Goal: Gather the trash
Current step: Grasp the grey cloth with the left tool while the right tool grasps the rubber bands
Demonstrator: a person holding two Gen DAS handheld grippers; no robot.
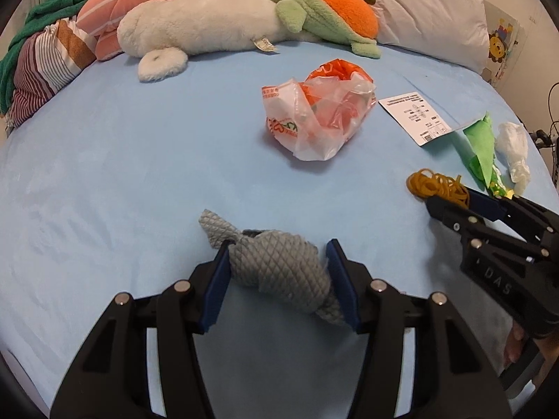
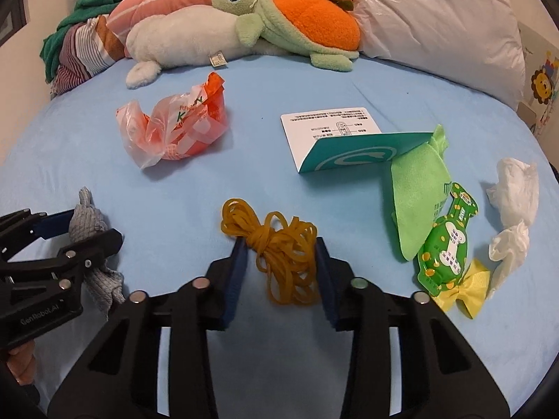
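Left fingers: the left gripper [image 1: 277, 284] stands about half open around a grey quilted cloth wad [image 1: 279, 269] on the bed; the left pad touches the wad, the right pad stands just off it, so no firm grip shows.
Right fingers: the right gripper [image 2: 281, 269] has narrowed around a bundle of yellow rubber bands [image 2: 279, 255]; the pads sit at its sides, but I cannot tell whether they press.
Risk, wad: it lies slantwise, tail [image 1: 213, 223] and lower end poking past the pads; a closing squeeze may catch only the middle and let it swivel or slide out.
Risk, bands: loose loops spill beyond the pads; a lift could leave strands trailing, or the springy bundle could pop free.
Risk, sheet: both grippers point steeply down at the soft blue sheet [image 1: 104, 174], so the pads might pinch fabric along with the trash.
Risk, crowding: the two grippers work near each other and could knock together.
Other trash: orange plastic bag [image 2: 181, 122], card [image 2: 335, 129], green cloth [image 2: 415, 188], candy wrapper [image 2: 445, 244], white tissue [image 2: 513, 188] lie well apart, uncollected.
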